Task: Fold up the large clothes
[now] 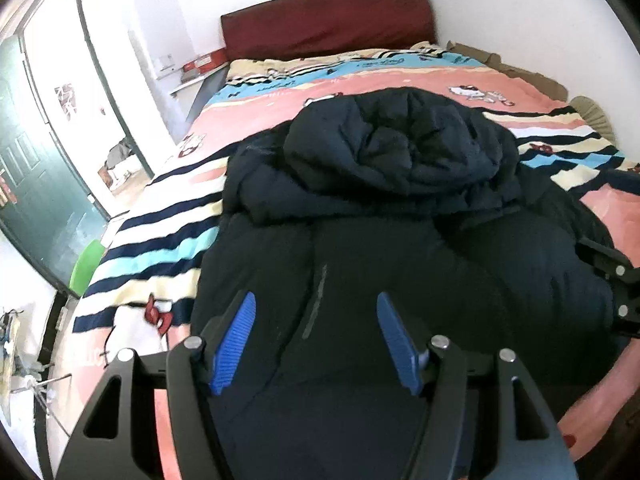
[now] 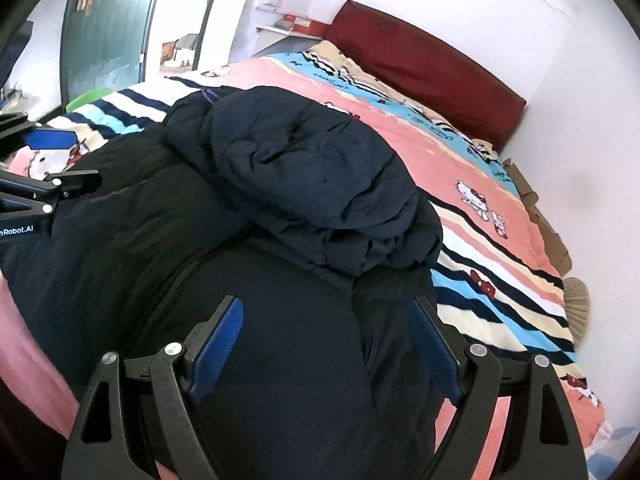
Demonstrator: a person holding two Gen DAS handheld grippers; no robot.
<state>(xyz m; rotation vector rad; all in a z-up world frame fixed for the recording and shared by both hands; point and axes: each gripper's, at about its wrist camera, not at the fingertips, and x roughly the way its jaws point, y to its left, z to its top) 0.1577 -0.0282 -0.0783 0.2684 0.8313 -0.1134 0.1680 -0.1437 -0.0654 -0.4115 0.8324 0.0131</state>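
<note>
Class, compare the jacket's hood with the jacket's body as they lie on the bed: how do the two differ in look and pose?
The hood is bunched into a rumpled, rounded mound; the body lies spread out broad and smoother. The hood sits at the far end toward the red headboard; the body is nearest both open grippers, left gripper and right gripper. Both are the same dark navy padded fabric.

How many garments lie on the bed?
1: a dark navy padded hooded jacket lies across the striped cartoon-print bedspread, hood toward the dark red headboard. Others may be hidden beneath.
</note>
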